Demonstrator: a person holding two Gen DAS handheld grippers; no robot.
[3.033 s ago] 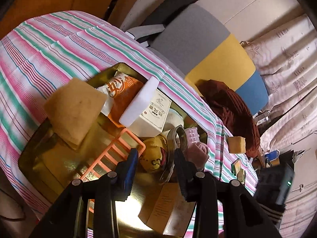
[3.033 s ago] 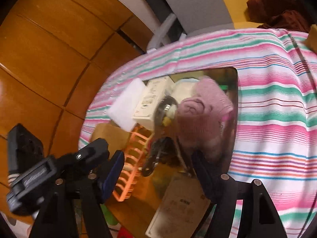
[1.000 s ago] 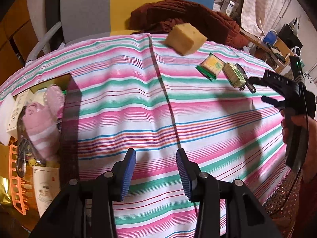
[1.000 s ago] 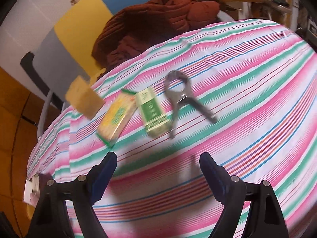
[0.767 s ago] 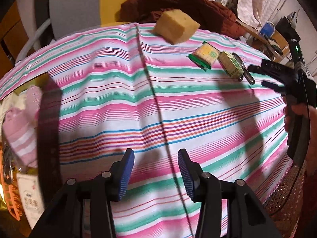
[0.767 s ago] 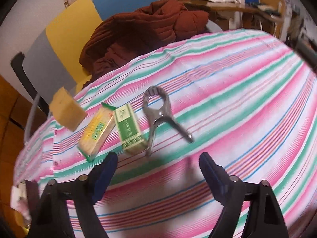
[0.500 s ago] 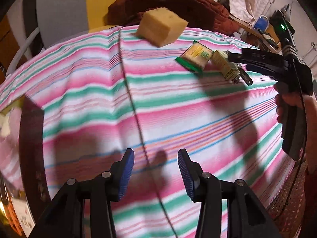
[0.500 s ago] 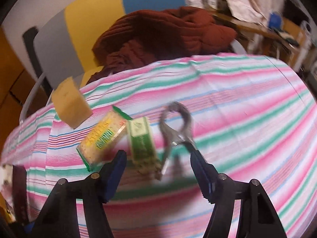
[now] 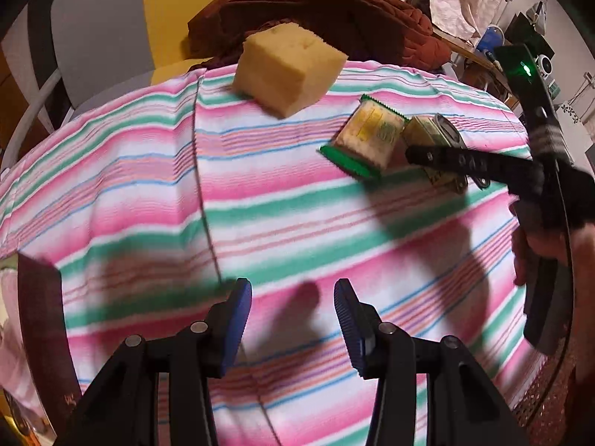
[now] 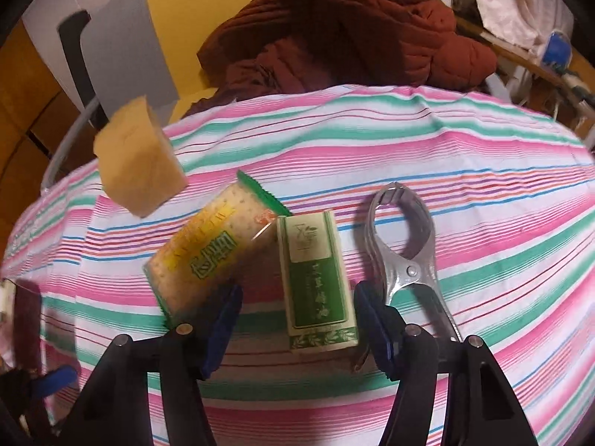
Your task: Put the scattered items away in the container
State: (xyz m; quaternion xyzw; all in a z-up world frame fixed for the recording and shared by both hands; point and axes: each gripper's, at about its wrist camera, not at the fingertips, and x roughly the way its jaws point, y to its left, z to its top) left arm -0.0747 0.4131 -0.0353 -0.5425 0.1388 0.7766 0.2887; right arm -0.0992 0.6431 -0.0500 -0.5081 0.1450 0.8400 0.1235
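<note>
Jaws of the right gripper are closing around the green box (pads not yet touching it), which lies on the striped table between the cracker packet and a metal clamp. The left gripper hangs half open, empty. A yellow sponge sits near the far edge.
</note>
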